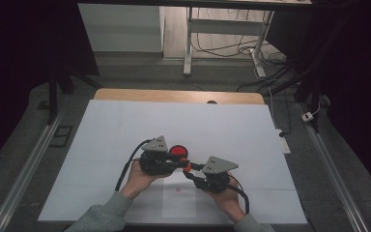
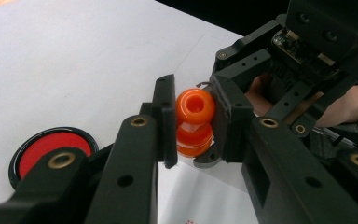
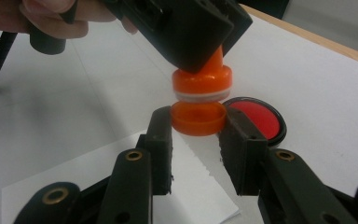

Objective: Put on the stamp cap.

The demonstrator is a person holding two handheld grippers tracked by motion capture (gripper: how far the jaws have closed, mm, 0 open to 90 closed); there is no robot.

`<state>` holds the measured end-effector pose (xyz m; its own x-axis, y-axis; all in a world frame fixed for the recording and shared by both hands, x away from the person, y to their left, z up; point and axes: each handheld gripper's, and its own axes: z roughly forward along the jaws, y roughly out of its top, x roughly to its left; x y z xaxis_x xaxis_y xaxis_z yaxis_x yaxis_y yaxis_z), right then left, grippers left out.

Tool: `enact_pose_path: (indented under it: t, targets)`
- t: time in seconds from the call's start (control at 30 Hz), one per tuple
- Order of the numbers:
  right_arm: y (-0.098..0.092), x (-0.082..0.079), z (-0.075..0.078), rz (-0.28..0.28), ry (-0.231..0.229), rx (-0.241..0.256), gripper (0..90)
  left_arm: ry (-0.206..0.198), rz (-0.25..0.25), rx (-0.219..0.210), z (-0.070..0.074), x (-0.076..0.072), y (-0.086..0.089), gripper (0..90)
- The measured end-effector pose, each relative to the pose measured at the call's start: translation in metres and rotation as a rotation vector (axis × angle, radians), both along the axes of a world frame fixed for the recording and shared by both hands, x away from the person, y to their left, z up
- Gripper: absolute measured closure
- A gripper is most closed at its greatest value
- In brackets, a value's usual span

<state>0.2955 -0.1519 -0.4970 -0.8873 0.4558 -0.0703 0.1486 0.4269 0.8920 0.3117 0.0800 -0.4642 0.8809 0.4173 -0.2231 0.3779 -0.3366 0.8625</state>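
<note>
A: How far is it? The left gripper (image 2: pixel 193 123) is clamping the orange stamp (image 2: pixel 195 108) by its handle.

B: The right gripper (image 3: pixel 196 128) is gripping the stamp's cap (image 3: pixel 198 117), pulling it off. Inking at the red pad (image 3: pixel 257 116) just beyond is remaining.
</note>
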Motion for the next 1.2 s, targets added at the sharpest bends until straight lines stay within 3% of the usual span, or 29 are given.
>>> enact_pose_path:
  t: [1.2]
  targets:
    - [-0.0007,-0.0002,0.0009,-0.013,-0.009,0.008,64.3,0.009,-0.004,0.004,-0.0055,0.0007,-0.0036,72.0]
